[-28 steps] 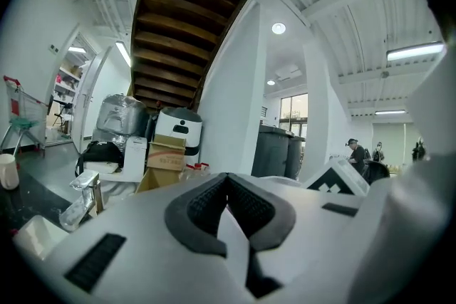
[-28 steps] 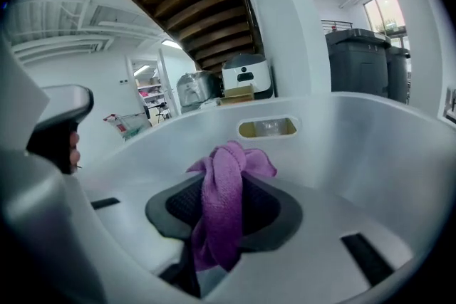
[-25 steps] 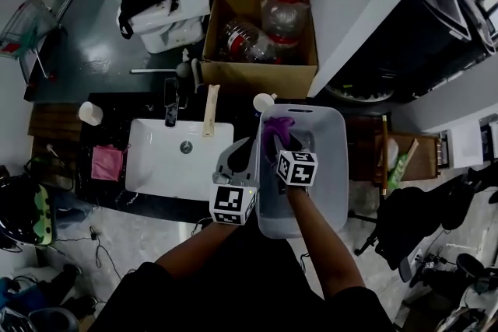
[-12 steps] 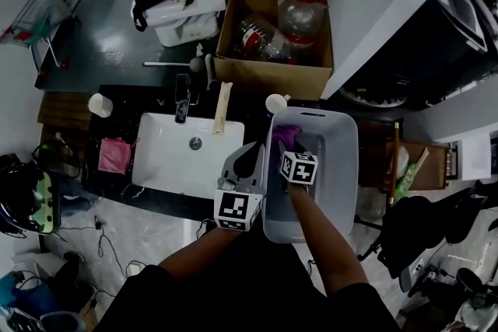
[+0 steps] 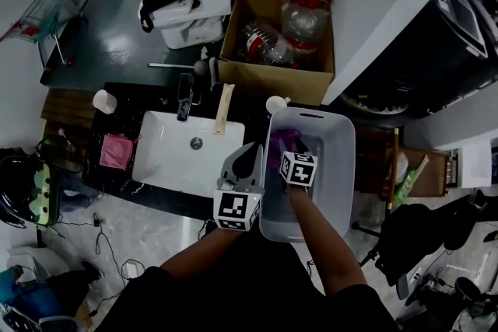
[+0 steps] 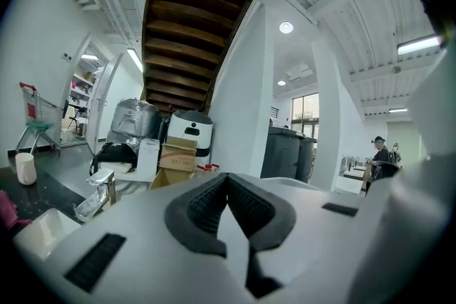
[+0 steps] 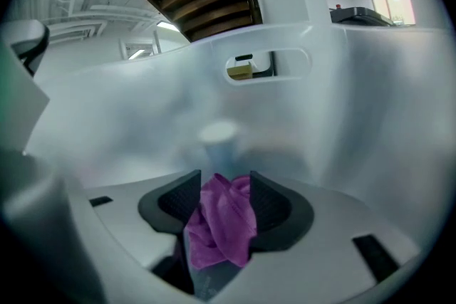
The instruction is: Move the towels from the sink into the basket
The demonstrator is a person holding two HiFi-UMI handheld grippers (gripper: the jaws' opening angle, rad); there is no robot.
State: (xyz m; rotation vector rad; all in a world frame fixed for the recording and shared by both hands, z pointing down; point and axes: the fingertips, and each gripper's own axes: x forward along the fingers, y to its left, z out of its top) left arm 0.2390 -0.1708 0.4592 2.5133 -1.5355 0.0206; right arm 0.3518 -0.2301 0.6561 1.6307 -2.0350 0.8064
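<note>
- Now, you're at the drop: your right claw (image 7: 224, 183) is down inside the basket (image 5: 342, 167), centre-right of the head view. Its jaws are opening with the purple towel (image 7: 221, 224) bunched between them, the cloth touching both pads.
- Your left claw (image 6: 226, 185) is closed on nothing, at lower centre between sink (image 5: 167, 159) and basket.
- The sink looks bare; a pink towel (image 5: 117, 151) lies on the counter at its left edge.
- Next, I'd judge: open fully, let the cloth fall free and lift out without snagging it. Then go left for the pink one.
</note>
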